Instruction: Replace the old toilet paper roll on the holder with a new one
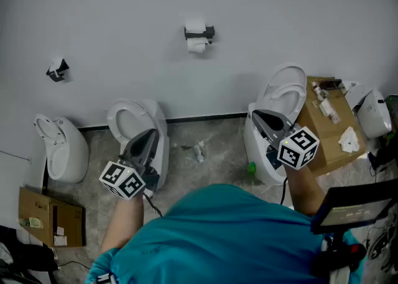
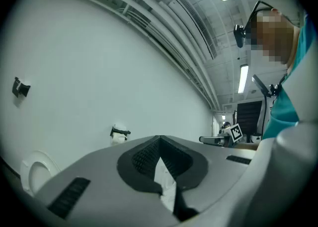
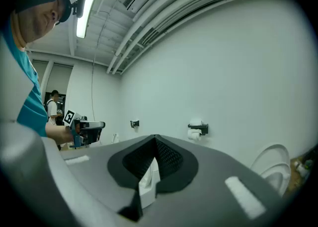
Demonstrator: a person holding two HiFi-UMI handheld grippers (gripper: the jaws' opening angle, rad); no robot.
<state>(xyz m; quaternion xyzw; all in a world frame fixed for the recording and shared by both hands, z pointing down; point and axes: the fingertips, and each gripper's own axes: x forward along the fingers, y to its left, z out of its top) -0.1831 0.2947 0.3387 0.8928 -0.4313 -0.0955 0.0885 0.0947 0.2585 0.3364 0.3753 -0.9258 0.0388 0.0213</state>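
Roll (image 1: 198, 43): seen on the holder (image 1: 208, 32), high on the far wall (image 1: 124, 22). It sits between the lines of the two grippers and well apart from both.
Left gripper (image 2: 160, 139): held level and pointed at the far wall, above the middle toilet (image 1: 124, 115). The jaws are pressed together tip to tip, and nothing is clamped between them. Only white surface is glimpsed through the gap behind the tips.
Right gripper (image 3: 155, 138): held level and pointed at the same wall, above the right toilet (image 1: 289, 81). The jaws are likewise clenched on themselves, and nothing is grasped.
Second holder (image 1: 57, 71): a dark bracket fixed to the wall far to the left, lower in the head view than the one with the roll.
Left toilet (image 1: 65, 152): stood against the wall at the far left, lid raised.
Right box (image 1: 323, 146): cardboard, just beside the right toilet. Small items and crumpled white paper are laid on its top.
Left box (image 1: 43, 214): cardboard, set on the floor near the left edge.
Floor (image 1: 211, 140): grey. Small scraps are scattered between the middle and right toilets, and a green bit lies near the right one.
Person: a teal shirt (image 1: 217, 239) is seen at the near edge, with both forearms stretched forward.
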